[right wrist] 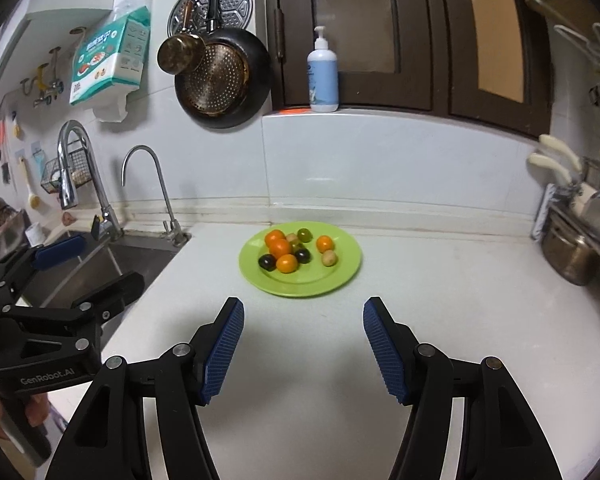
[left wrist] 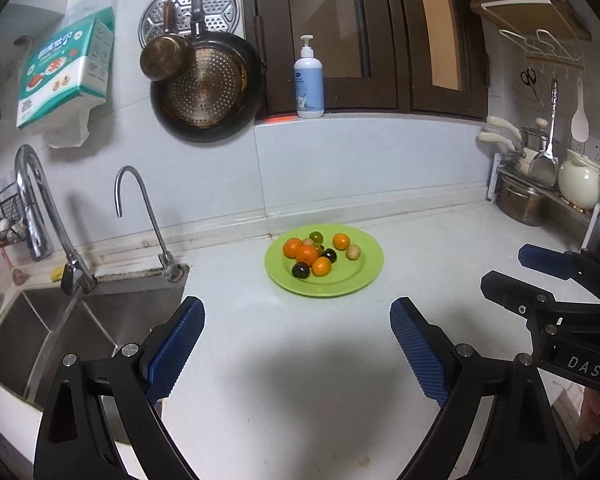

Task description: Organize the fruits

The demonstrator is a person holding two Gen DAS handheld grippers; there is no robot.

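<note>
A green plate (left wrist: 356, 280) sits on the white counter near the back wall; it also shows in the right wrist view (right wrist: 340, 276). On it lie several small fruits: orange ones (left wrist: 307, 254) (right wrist: 287, 263), dark purple ones (left wrist: 301, 270) (right wrist: 267, 262), a green one (left wrist: 316, 236) (right wrist: 304, 234) and a tan one (left wrist: 353, 251) (right wrist: 329, 257). My left gripper (left wrist: 296, 312) is open and empty, short of the plate. My right gripper (right wrist: 303, 312) is open and empty, also short of the plate. Each gripper shows at the other view's edge, the right (left wrist: 536, 276) and the left (right wrist: 84, 264).
A steel sink (left wrist: 80, 328) with two taps (left wrist: 136, 200) lies left of the plate. Pans (left wrist: 208, 88) hang on the wall. A soap bottle (left wrist: 309, 80) stands on the window ledge. Pots and utensils (left wrist: 540, 176) crowd a rack at the right.
</note>
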